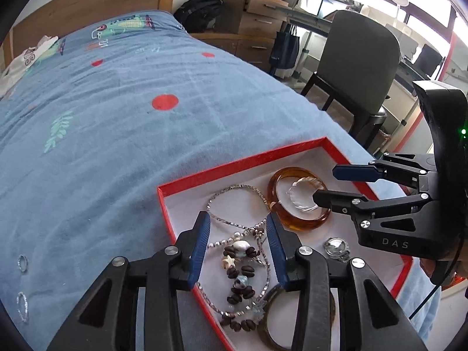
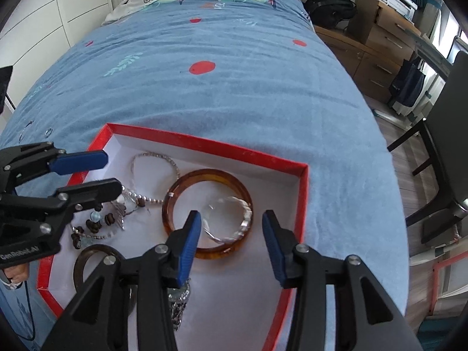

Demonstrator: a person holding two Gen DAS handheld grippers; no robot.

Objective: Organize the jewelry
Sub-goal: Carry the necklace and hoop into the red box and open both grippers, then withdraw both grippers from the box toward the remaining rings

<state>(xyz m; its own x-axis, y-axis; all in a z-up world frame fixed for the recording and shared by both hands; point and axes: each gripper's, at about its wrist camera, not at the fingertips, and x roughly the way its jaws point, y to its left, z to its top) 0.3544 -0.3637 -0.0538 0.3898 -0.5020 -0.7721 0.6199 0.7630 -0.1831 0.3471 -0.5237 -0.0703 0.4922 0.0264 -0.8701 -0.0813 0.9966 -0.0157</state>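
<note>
Both tongs (image 1: 238,245) (image 2: 231,245) are held apart, empty. The amber bangle (image 2: 204,213) (stiff, slick) is best gripped across its rim.

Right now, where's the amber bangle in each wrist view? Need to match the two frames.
Left wrist view: amber bangle sits right of centre, in the far part of the red box, partly under the right hand-held gripper.
Right wrist view: amber bangle lies at centre, just ahead of the right hand-held gripper's open fingers.
Shared landmark: the clear twisted bracelet lying inside the bangle's ring.
</note>
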